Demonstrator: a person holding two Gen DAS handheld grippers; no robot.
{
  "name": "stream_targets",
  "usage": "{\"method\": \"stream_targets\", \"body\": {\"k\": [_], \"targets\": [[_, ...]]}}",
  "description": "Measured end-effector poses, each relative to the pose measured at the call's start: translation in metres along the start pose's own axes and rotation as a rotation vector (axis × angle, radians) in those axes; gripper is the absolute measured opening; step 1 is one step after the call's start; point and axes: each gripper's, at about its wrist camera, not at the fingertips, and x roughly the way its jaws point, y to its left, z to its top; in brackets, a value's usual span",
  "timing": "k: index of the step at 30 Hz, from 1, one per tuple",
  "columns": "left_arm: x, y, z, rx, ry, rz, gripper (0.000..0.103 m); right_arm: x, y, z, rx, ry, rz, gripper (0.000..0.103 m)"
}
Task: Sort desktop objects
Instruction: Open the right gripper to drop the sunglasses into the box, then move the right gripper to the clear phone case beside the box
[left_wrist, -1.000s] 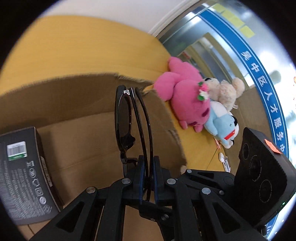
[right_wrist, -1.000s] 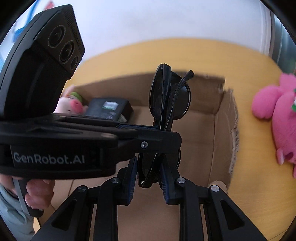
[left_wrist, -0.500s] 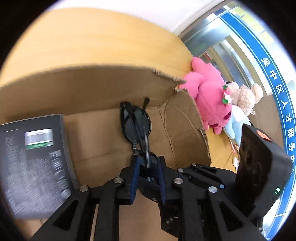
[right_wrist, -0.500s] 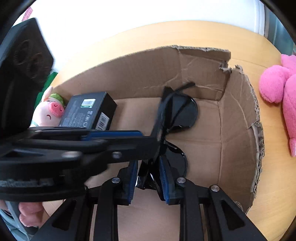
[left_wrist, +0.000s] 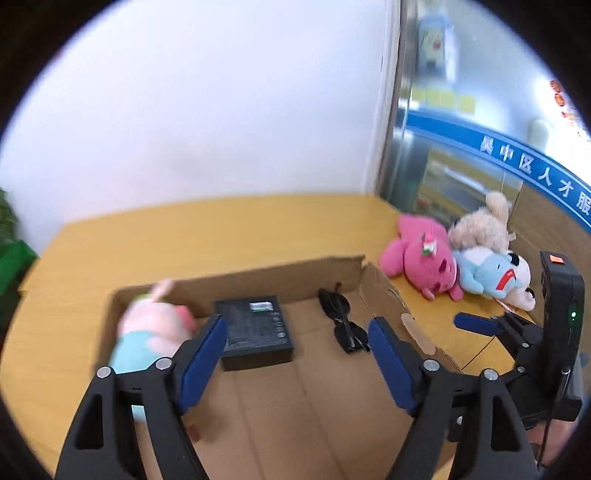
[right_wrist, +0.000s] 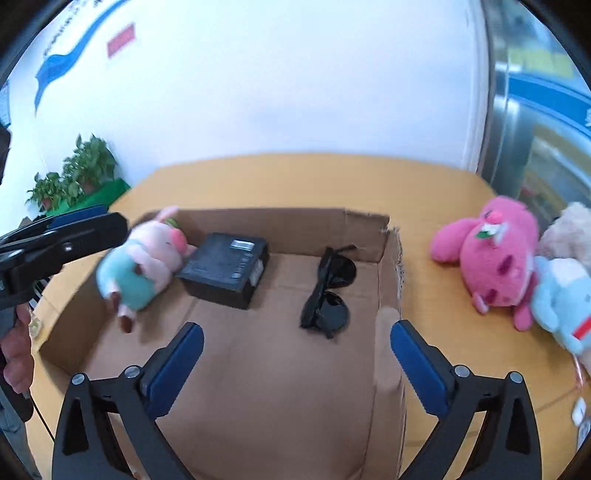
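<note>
Black sunglasses (left_wrist: 343, 325) lie folded on the floor of the open cardboard box (left_wrist: 277, 275), near its right wall; they also show in the right wrist view (right_wrist: 330, 295). A black carton (left_wrist: 255, 330) (right_wrist: 225, 267) and a pink pig plush (left_wrist: 151, 332) (right_wrist: 144, 266) lie in the box (right_wrist: 273, 218) to the left. My left gripper (left_wrist: 297, 332) is open and empty above the box. My right gripper (right_wrist: 295, 343) is open and empty above the box's near side.
A pink plush (left_wrist: 424, 258) (right_wrist: 491, 258), a beige plush (left_wrist: 480, 225) and a light blue plush (left_wrist: 495, 275) (right_wrist: 561, 299) lie on the yellow table (left_wrist: 221, 225) to the right of the box. Green plants (right_wrist: 70, 173) stand at far left.
Both grippers were shut on the sunglasses low in the box. They have opened, let the sunglasses go onto the box floor, and pulled back and up.
</note>
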Motion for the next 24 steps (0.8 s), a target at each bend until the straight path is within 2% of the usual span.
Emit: {"method": "stream_targets", "body": {"k": [4, 9, 12, 16, 24], "targets": [[-0.043, -0.002, -0.034, -0.02, -0.062, 0.05, 0.079, -0.031, 0.02, -0.011, -0.007, -0.047, 0.001, 0.103], [-0.065, -0.008, -0.074, -0.034, -0.048, 0.076, 0.079, -0.048, 0.041, -0.05, -0.024, -0.043, 0.022, 0.103], [-0.071, -0.01, -0.096, -0.039, -0.02, 0.058, 0.079, -0.047, 0.046, -0.07, -0.037, -0.021, 0.035, 0.103], [-0.072, -0.009, -0.125, -0.044, 0.056, 0.009, 0.079, -0.044, 0.045, -0.095, -0.027, 0.026, 0.056, 0.103], [-0.056, -0.01, -0.171, -0.094, 0.212, -0.085, 0.079, -0.03, 0.036, -0.146, 0.021, 0.15, 0.187, 0.103]]}}
